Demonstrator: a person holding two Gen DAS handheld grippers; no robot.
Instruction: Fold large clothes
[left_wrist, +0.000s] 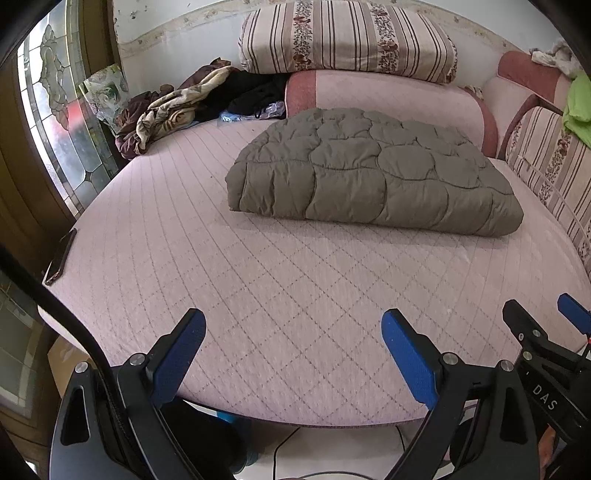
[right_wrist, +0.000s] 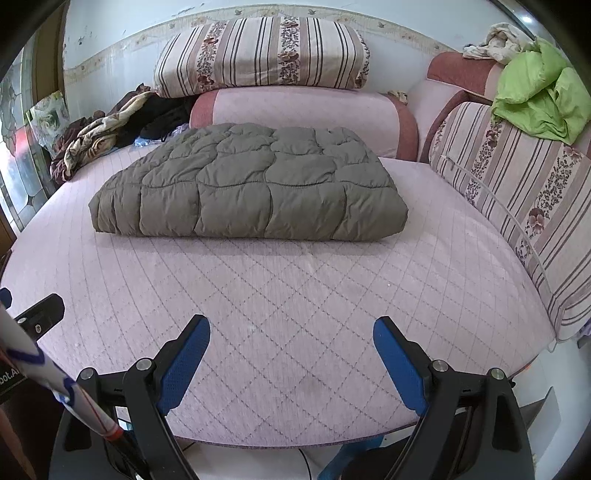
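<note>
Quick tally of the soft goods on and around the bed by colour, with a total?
Grey-brown quilted padded garment, folded on the bed: 1
Lime green crumpled cloth: 1
Striped floral folded quilt: 1
Brown and cream crumpled blanket: 1
Total: 4

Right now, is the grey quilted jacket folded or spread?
Folded: the grey quilted jacket lies as a compact, thick rectangle on the bed, rounded doubled edge facing the cameras.

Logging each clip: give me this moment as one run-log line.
left gripper: open, empty | right gripper: open, empty | grey quilted jacket: folded, flat on pink bed | contact: none
</note>
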